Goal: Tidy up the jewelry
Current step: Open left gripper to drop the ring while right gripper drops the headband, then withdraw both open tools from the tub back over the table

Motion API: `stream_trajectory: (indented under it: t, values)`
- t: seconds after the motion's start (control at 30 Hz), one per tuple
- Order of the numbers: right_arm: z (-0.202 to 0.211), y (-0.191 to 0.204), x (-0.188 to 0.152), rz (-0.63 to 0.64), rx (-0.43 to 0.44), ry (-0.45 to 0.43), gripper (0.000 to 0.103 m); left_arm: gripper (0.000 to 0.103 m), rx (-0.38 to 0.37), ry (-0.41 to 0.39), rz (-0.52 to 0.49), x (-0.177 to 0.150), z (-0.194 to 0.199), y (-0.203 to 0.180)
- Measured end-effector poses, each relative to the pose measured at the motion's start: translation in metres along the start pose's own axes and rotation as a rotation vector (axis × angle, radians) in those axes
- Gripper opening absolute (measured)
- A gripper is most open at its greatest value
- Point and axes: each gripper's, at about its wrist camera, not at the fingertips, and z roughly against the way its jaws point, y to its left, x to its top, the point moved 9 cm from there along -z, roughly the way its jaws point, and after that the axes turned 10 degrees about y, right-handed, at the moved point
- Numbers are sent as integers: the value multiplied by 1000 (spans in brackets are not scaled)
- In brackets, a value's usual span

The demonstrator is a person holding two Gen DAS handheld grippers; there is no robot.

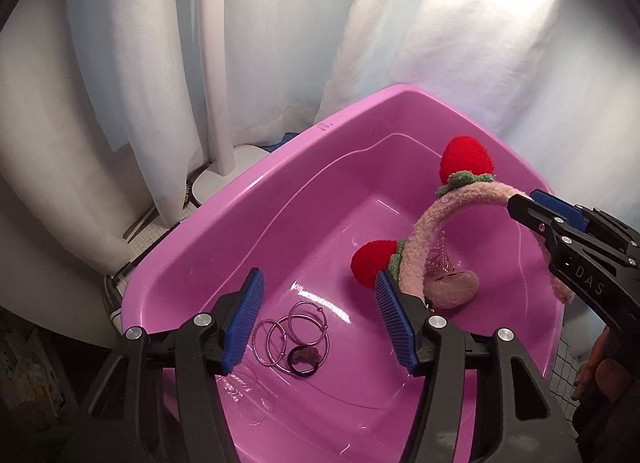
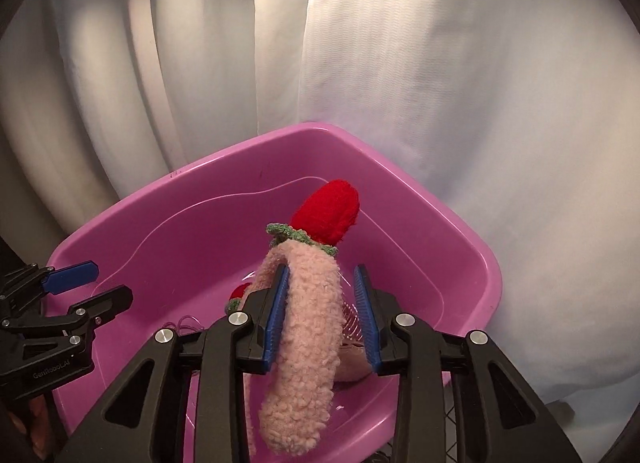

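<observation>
Our left gripper (image 1: 320, 317) hangs with its jaws spread wide, blue pads (image 1: 245, 319) facing each other and gripping nothing. Our right gripper (image 2: 323, 313) reaches in from the right, jaws parted; the left pad (image 2: 277, 317) touches fuzzy material between them, the right pad stands apart from it.
</observation>
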Motion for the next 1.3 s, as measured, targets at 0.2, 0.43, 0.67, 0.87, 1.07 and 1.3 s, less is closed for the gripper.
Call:
stream_trajectory:
  t: [0.2, 0.43, 0.67, 0.87, 1.07, 1.3]
  values:
    - [9, -6, -2, -6, -27, -16, 59, 81, 10, -6, 1, 0, 3, 0]
    - [17, -11, -8, -35, 4, -29, 63, 82, 18, 8, 8, -6, 2, -2]
    - [25, -10, -13, -41, 20, -42, 63, 82, 36, 12, 8, -12, 6, -5]
    - [36, -9, -20, -44, 28, -64, 64, 83, 45, -1, 16, -16, 16, -8]
    - [49, -11, -30, -45, 45, -90, 65, 83, 58, -20, 26, -23, 28, -13]
    - [78, -24, -59, -67, 71, -144, 66, 86, 82, -53, 35, -40, 46, -24]
